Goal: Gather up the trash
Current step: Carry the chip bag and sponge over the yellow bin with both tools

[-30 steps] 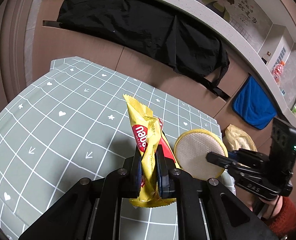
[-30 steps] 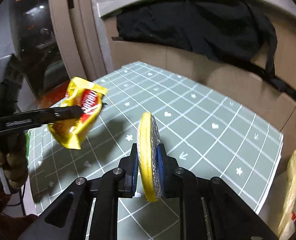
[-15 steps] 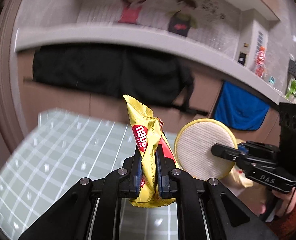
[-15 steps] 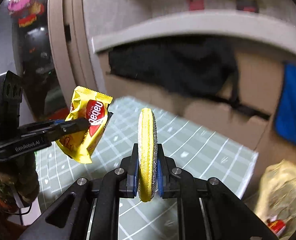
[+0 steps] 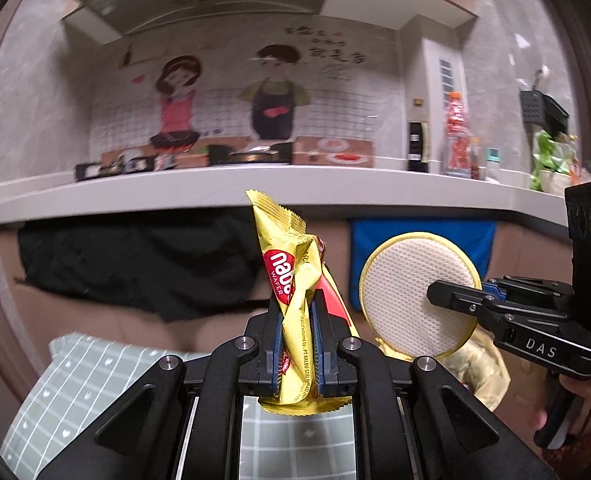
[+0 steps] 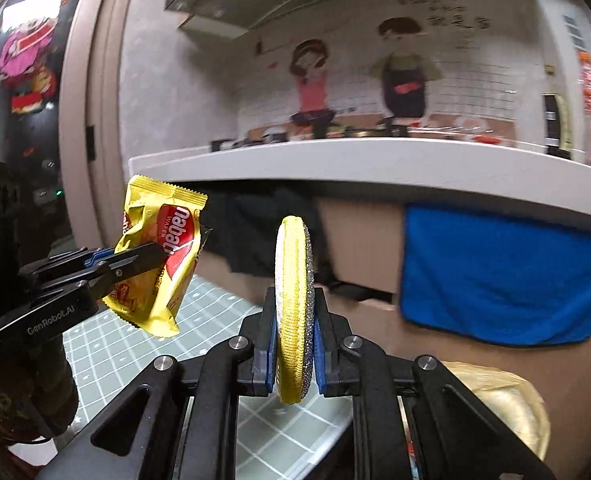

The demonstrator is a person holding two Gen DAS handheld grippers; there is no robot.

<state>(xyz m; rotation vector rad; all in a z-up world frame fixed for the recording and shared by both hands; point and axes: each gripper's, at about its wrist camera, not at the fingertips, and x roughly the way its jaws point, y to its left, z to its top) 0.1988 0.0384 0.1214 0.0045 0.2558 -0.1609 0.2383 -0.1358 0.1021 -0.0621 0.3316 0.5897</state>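
Observation:
My left gripper (image 5: 297,312) is shut on a crumpled yellow wafer wrapper (image 5: 291,276) with a red label, held upright in the air. The same wrapper (image 6: 157,264) shows at the left of the right wrist view, pinched by the left gripper (image 6: 157,254). My right gripper (image 6: 294,308) is shut on a round yellow-rimmed scrub pad (image 6: 293,296), seen edge-on. From the left wrist view the pad (image 5: 415,296) shows its white mesh face, with the right gripper (image 5: 435,296) clamped on it. Both items hang above the green grid tablecloth (image 5: 75,380).
A yellowish plastic bag (image 6: 495,404) sits low at the right, beyond the table's edge. A white counter (image 5: 175,192) runs across behind, with a black cloth (image 5: 135,256) and a blue towel (image 6: 503,272) hanging below it. A person's hand (image 5: 575,400) holds the right gripper.
Both grippers have risen and tilted up with their loads; the tablecloth has dropped to the bottom of both views and the counter and wall mural have come into sight.

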